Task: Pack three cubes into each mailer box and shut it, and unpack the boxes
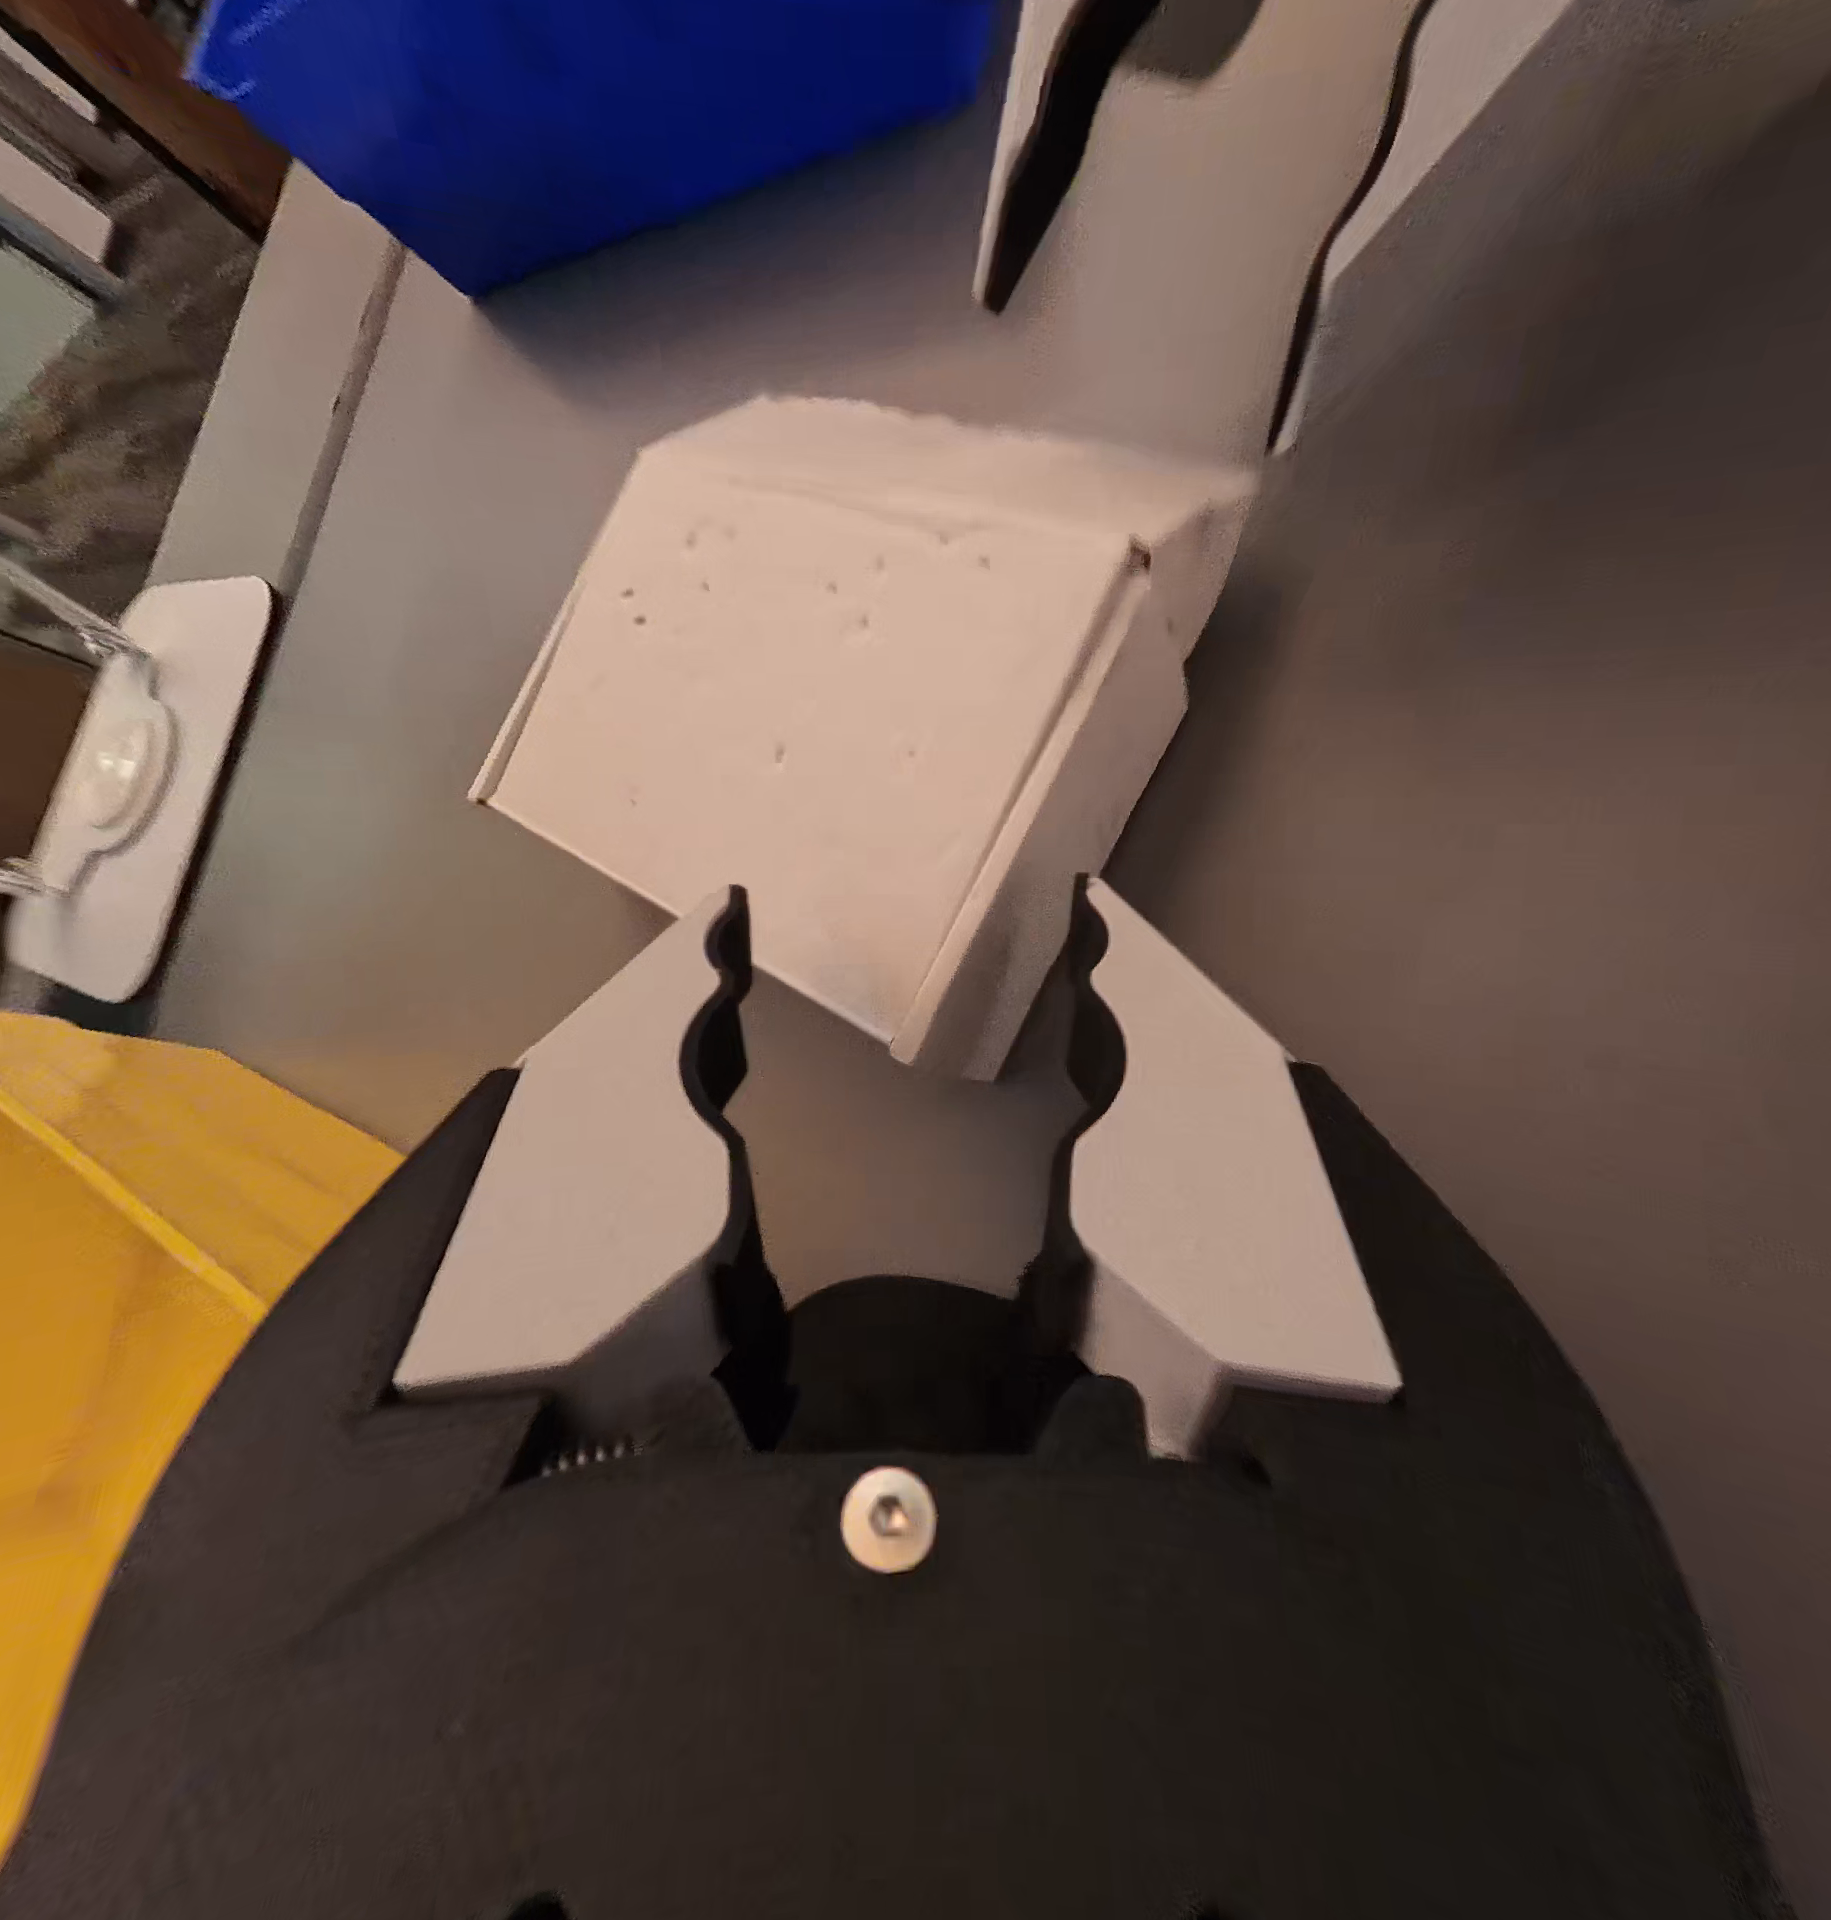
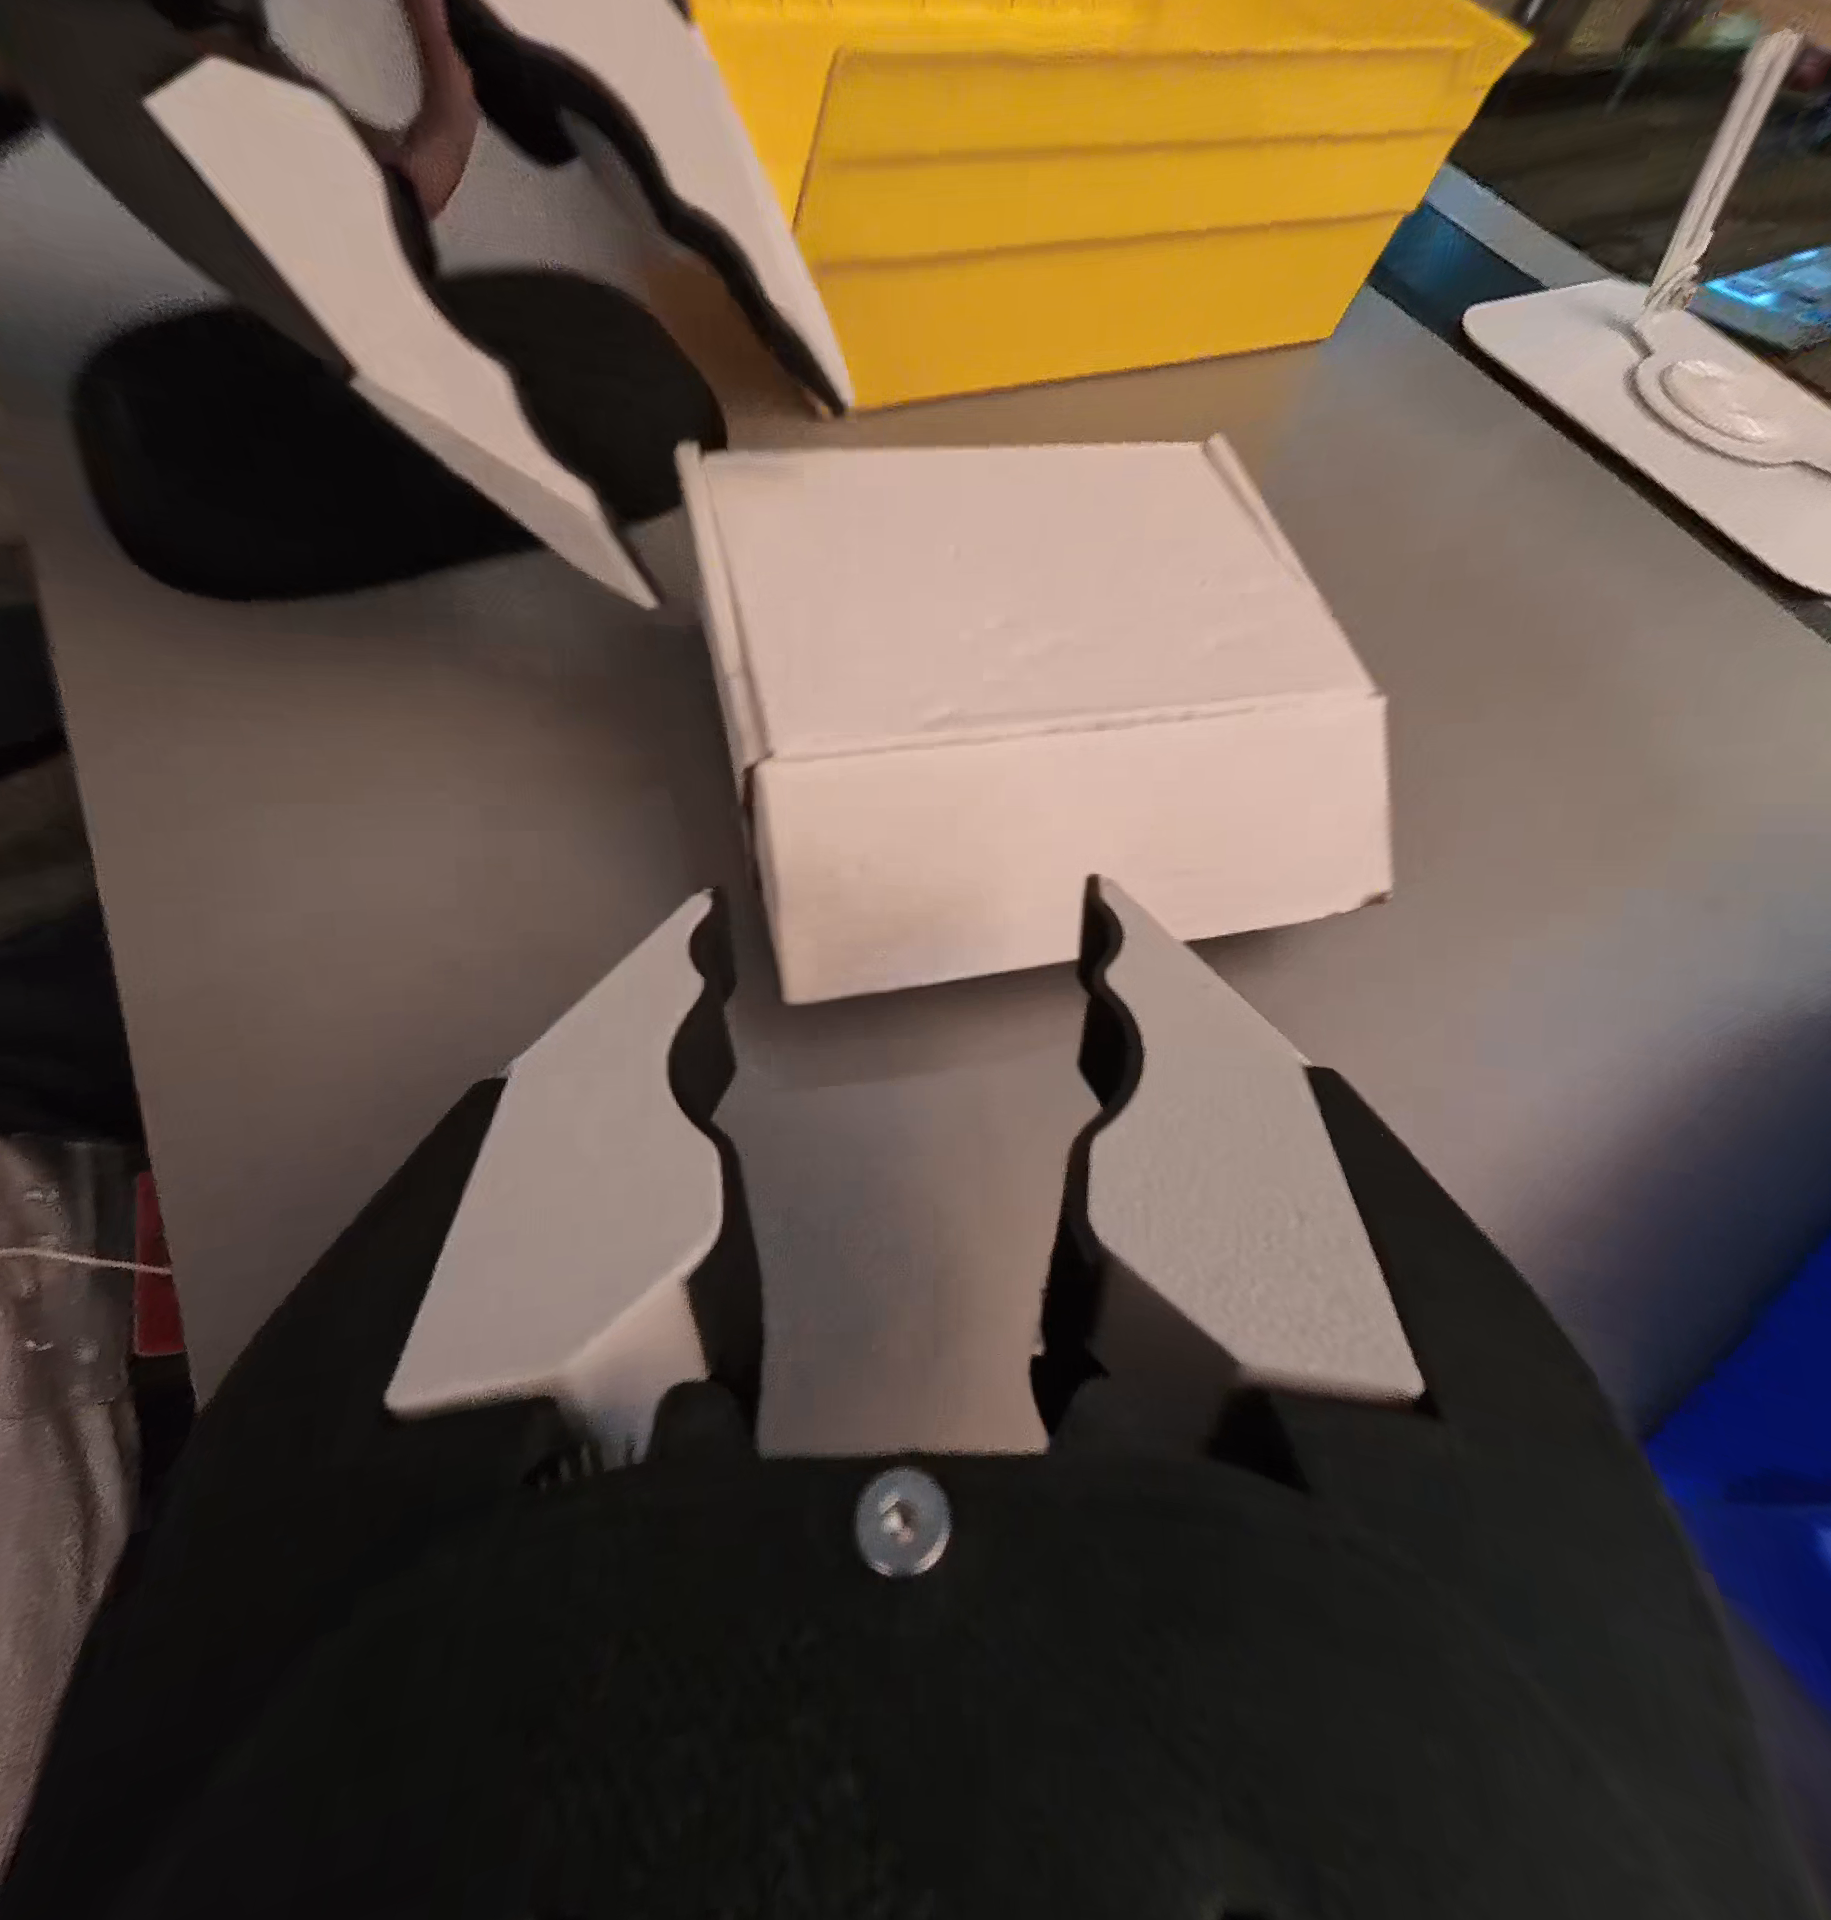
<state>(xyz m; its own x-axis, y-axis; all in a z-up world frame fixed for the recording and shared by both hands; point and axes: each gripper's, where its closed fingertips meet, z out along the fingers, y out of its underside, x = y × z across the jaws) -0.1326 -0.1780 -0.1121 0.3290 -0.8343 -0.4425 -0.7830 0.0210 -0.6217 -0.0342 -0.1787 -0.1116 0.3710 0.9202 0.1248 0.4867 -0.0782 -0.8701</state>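
A white mailer box (image 1: 838,707) lies shut on the grey table (image 1: 1513,935). It also shows in the right wrist view (image 2: 1036,644). No cubes are in view. My left gripper (image 1: 911,904) is open and empty, with its tips just over the box's near corner. My right gripper (image 2: 906,904) is open and empty, close to the box's front wall. Each gripper faces the other across the box. The left gripper's fingers (image 2: 402,343) show at the upper left of the right wrist view. The right gripper's fingers (image 1: 1025,177) show at the top of the left wrist view.
A yellow bin (image 2: 1098,208) stands behind the box, and shows in the left wrist view (image 1: 80,1299). A blue bin (image 1: 578,125) stands on the opposite side (image 2: 1773,1455). A white stand base (image 2: 1669,436) lies near the table edge. A black rounded object (image 2: 246,478) lies at the left.
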